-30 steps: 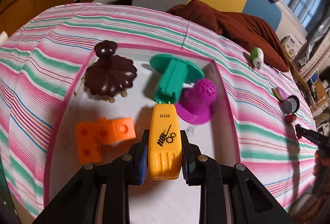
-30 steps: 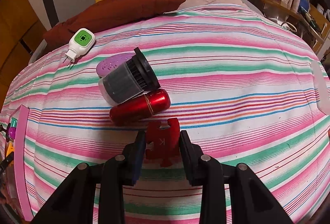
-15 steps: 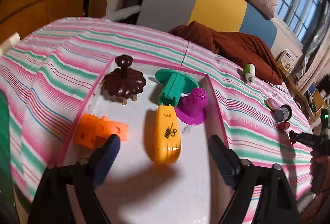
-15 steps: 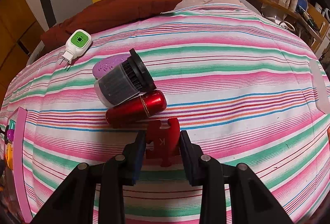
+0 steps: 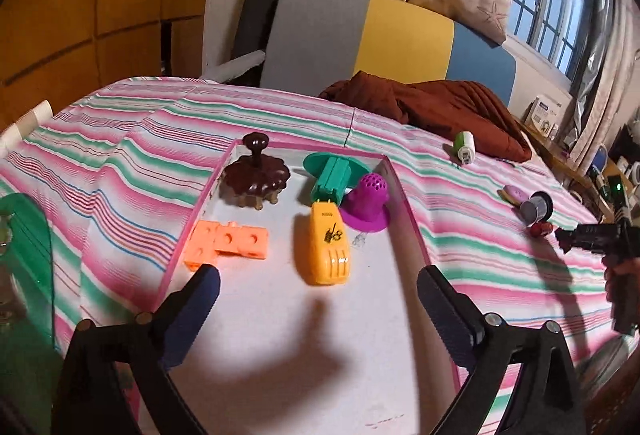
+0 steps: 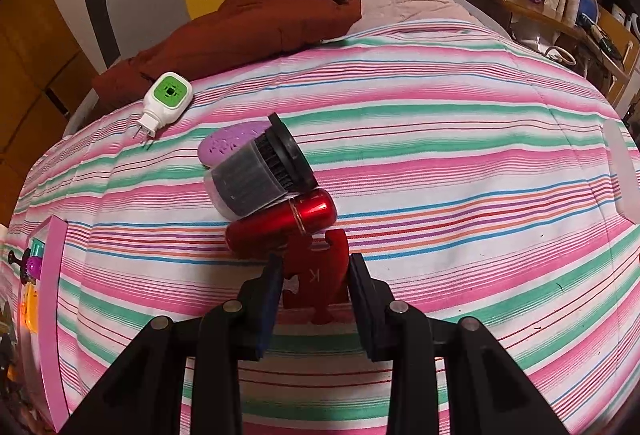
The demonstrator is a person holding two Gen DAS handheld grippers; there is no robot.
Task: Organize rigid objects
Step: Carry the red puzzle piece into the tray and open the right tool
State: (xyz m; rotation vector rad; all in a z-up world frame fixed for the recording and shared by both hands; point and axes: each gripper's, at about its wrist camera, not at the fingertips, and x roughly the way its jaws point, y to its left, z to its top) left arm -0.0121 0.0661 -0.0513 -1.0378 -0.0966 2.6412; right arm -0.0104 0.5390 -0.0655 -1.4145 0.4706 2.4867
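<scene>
My left claw (image 5: 318, 289) hangs over the white tray (image 5: 280, 355) with its jaws spreading wide and nothing between them. Just ahead of it, the yellow toy (image 5: 325, 249) lies flat on the tray floor, clear of both pads. To its left sit the orange blocks (image 5: 226, 241). Farther in, a brown flower-shaped piece (image 5: 256, 177) stands at the tray's back left, with a green piece (image 5: 332, 175) and a purple cone (image 5: 366, 205) to its right; the yellow toy's tip reaches the green piece.

My right claw (image 6: 314, 285) is pinching a red puzzle piece (image 6: 316, 271) marked with a K, low over the striped bedspread (image 6: 460, 175). Just beyond it lies a red cylinder (image 6: 280, 221), touching a grey brush cup (image 6: 256, 175), with a lilac oval (image 6: 228, 145) behind that. A white and green plug (image 6: 166, 97) lies farther off, near a rust-brown blanket (image 6: 260, 19). The tray's pink rim (image 6: 54, 295) shows at the far left edge.
</scene>
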